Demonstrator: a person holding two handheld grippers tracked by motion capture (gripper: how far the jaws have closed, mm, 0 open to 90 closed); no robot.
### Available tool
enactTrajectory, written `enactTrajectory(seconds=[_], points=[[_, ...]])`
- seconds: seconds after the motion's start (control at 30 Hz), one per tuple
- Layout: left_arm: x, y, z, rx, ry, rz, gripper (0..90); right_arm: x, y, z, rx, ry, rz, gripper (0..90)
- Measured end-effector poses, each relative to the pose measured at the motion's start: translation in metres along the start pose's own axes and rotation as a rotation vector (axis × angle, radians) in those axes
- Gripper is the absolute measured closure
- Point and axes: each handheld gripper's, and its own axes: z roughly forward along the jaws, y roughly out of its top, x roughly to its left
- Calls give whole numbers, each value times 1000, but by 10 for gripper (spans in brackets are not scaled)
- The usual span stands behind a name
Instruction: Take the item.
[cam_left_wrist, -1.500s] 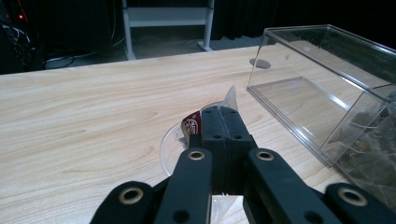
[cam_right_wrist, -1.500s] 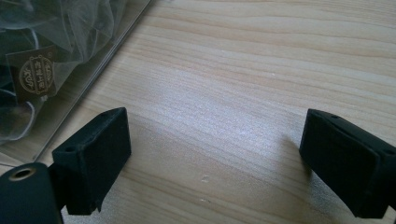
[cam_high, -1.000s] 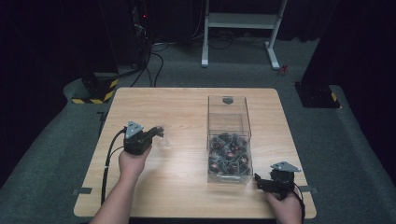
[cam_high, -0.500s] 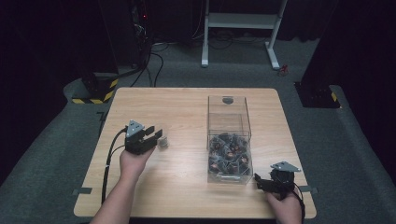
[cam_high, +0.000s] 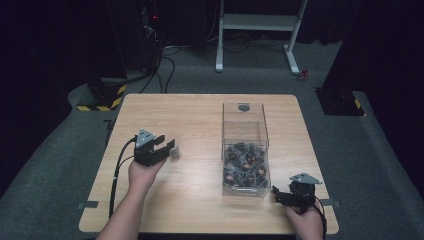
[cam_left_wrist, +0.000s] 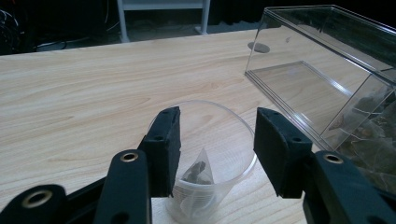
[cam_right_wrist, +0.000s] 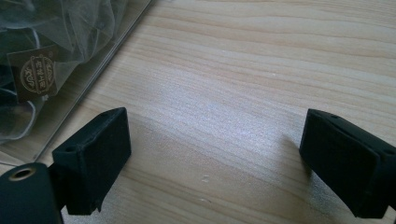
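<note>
Small clear plastic cup (cam_left_wrist: 208, 154) stands upright on the light wooden tabletop (cam_high: 200, 200), left of the tall clear plastic box (cam_high: 245, 150) and well apart from it. Inside the cup lies one pyramid mesh tea bag (cam_left_wrist: 198, 171); many more bags with brown paper tags (cam_right_wrist: 37, 72) sit in the near end of the box.

Left tongs (cam_left_wrist: 217, 144) straddle the cup rim, jaws just opened, pads apparently off the wall, one jaw over the mouth, one outside. So nothing gripped. Right tongs (cam_right_wrist: 212, 158) open wide over bare wood near the box's near corner, holding nothing.

Handling judgement: cup is very light, thin-walled, slick, will flex or tip under a hard squeeze; pinch gently across the rim or mid-wall. Tea bag is soft, nearly weightless, mesh tears easily; take it by the top peak or tag, not the body.
</note>
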Motion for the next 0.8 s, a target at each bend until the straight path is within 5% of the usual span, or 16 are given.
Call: enactTrajectory(seconds=[0.8], points=[[-1,-2,-16,9,5,22,416,0,0,0,0,1,0,88]])
